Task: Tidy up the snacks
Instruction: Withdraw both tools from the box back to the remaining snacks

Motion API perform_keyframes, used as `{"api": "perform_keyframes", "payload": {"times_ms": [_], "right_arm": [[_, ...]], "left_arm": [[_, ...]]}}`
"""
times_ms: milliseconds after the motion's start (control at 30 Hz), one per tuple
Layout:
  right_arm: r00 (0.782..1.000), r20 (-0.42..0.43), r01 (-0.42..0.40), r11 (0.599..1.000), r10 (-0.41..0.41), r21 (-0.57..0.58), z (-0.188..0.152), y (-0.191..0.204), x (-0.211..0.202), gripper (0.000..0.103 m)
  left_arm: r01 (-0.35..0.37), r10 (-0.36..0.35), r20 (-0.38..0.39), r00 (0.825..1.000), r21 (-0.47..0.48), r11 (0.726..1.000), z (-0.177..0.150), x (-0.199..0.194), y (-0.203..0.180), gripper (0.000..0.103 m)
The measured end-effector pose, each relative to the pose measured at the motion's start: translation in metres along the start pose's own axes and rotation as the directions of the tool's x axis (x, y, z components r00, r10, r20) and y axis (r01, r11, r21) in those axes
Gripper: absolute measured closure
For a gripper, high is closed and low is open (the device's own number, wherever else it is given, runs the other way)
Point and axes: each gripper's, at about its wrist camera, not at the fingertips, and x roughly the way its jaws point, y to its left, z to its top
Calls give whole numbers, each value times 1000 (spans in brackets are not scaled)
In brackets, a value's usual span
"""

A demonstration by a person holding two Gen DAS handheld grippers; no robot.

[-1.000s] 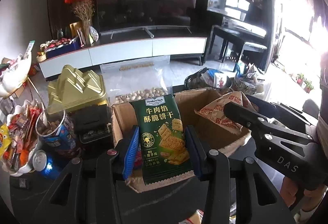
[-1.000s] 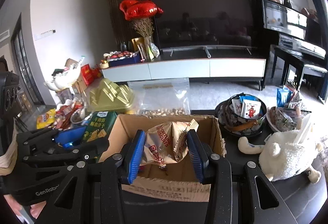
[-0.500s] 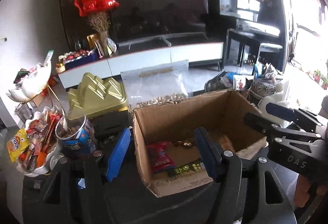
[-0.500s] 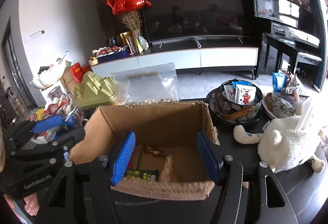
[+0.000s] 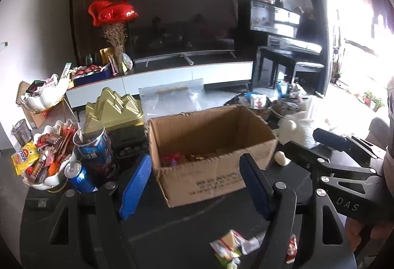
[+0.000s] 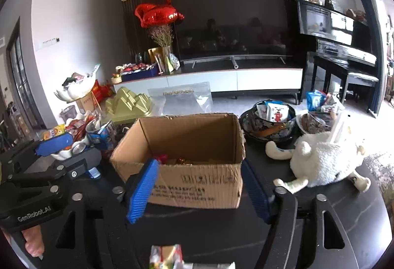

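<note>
An open cardboard box [image 5: 209, 131] [image 6: 187, 136] stands on the dark table, with a red packet [image 5: 172, 159] [image 6: 161, 158] and other snacks lying at its bottom. My left gripper [image 5: 194, 182] hangs just in front of the box's near wall; its jaws are opening and nothing is between the blue pads. My right gripper [image 6: 199, 191] hangs beside it on the right, also in front of the box, jaws opening and empty. Each gripper shows at the edge of the other's view. Loose snack packets [image 5: 229, 244] [image 6: 167, 256] lie on the table below the grippers.
Left of the box are a white bowl of snacks [image 5: 49, 163], a blue can [image 5: 78, 177], a blue tub [image 5: 96, 148] and a gold mountain-shaped tin [image 5: 115, 109]. To the right lie a plush sheep [image 6: 325, 160] and a dark snack bowl [image 6: 270, 118]. A clear bag [image 6: 182, 99] stands behind.
Left gripper let go of the green biscuit packet and right gripper of the beige one; both packets dropped into the box. Both grippers drew back from the box with jaws wider.
</note>
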Motion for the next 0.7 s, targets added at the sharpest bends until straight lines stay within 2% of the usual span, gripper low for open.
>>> {"api": "perform_keyframes", "payload": {"times_ms": [267, 500, 700], "right_arm": [[1000, 7, 16, 1000, -16, 13, -30, 0, -41, 31], [1000, -6, 23, 1000, -23, 17, -57, -7, -65, 31], [999, -37, 30, 999, -29, 28, -84, -12, -75, 31]], "left_arm": [[27, -28, 27, 999, 29, 999, -20, -37, -19, 28], [72, -72, -6, 997, 20, 997, -46, -51, -33, 28], [76, -75, -51, 996, 9, 997, -76, -57, -43, 28]]}}
